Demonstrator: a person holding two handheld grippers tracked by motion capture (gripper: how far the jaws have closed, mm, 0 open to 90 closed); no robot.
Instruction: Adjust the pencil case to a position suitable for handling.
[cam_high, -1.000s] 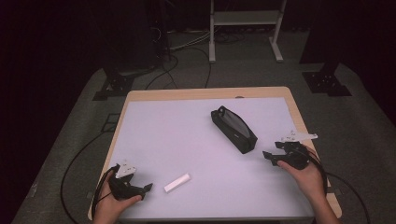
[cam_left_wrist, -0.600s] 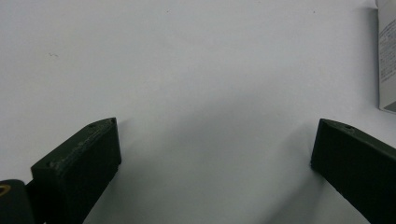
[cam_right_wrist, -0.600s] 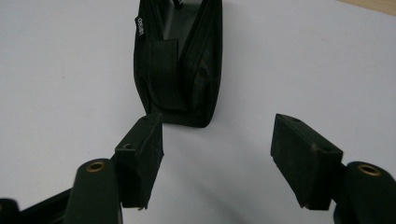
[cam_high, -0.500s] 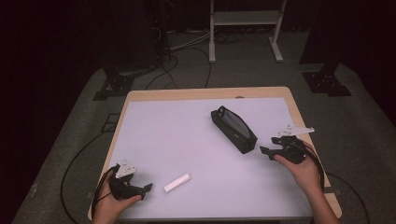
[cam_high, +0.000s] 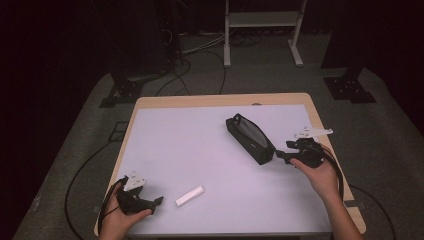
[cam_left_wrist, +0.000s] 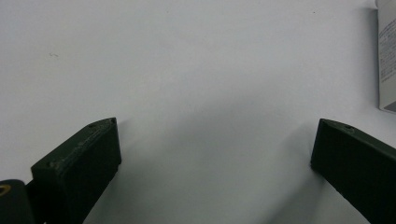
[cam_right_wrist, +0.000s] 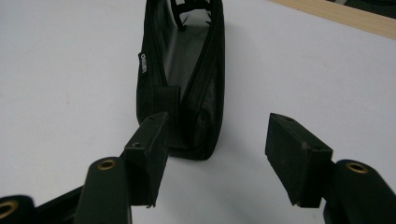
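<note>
A black zipped pouch (cam_high: 250, 138) lies slantwise on the white table top (cam_high: 190, 145), right of the middle. My right gripper (cam_high: 280, 155) sits at its near end. In the right gripper view the pouch (cam_right_wrist: 187, 70) stretches away from the right gripper (cam_right_wrist: 217, 133), with its end between the jaws and close to the left one. The jaws have just been closing, and the pads do not press on it. A small white box (cam_high: 190, 195) lies near the front left. My left gripper (cam_high: 157, 201) rests beside it, and in its own view the left gripper (cam_left_wrist: 218, 130) is wide open over bare table, the box (cam_left_wrist: 386, 56) at the right edge.
A wooden rim (cam_high: 320, 125) borders the white top. Cables (cam_high: 85, 170) run over the grey floor around the table. Black stand feet (cam_high: 125, 92) and a white frame (cam_high: 262, 30) stand beyond the far edge.
My right gripper has moved left and a little up, toward the pouch's near end, with its jaws narrowing. The left gripper, the pouch and the white box have stayed put.
</note>
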